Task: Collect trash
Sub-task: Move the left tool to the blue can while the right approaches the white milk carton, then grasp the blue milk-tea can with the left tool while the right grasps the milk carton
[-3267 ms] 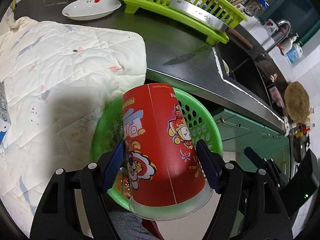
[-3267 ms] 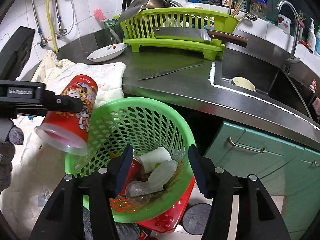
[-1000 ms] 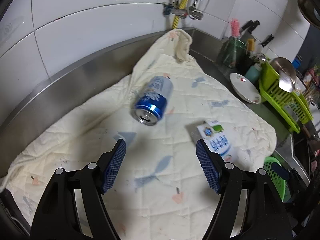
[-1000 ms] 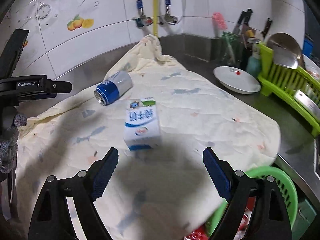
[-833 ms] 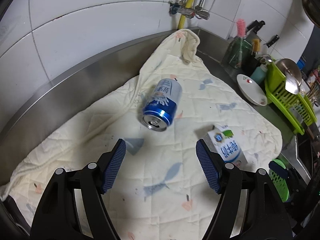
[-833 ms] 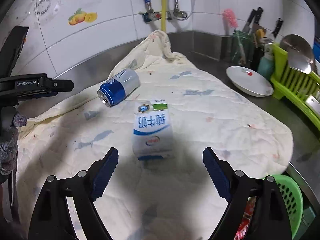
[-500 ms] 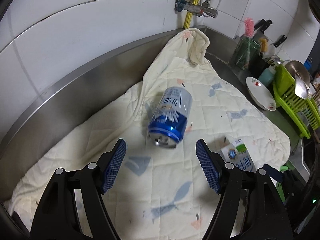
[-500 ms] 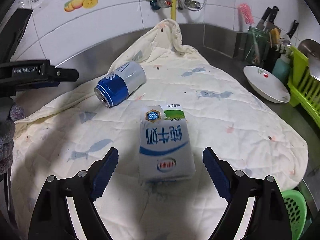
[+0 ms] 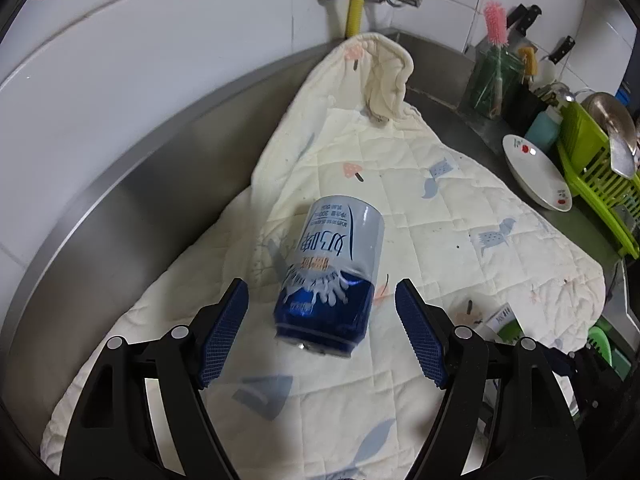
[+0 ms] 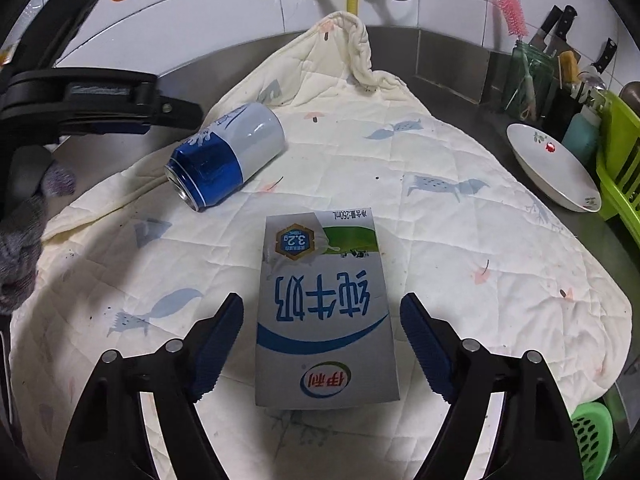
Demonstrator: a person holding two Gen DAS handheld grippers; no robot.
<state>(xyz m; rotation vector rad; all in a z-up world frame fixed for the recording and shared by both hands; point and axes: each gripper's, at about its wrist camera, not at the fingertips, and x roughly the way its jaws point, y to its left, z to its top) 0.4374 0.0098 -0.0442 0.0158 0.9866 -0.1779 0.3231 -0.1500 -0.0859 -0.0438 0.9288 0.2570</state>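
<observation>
Blue-and-white can (image 9: 330, 278) on its side, opening toward tongs (image 9: 322, 336)

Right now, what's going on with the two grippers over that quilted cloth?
A person is collecting trash with a gripper in each hand. The left gripper straddles the blue-and-white can lying on the quilted cloth, its fingers opening, not touching it. The right gripper straddles the flat milk carton, its fingers closing, gaps still on both sides. Nothing is gripped yet. The green basket sits at the cloth's edge.
</observation>
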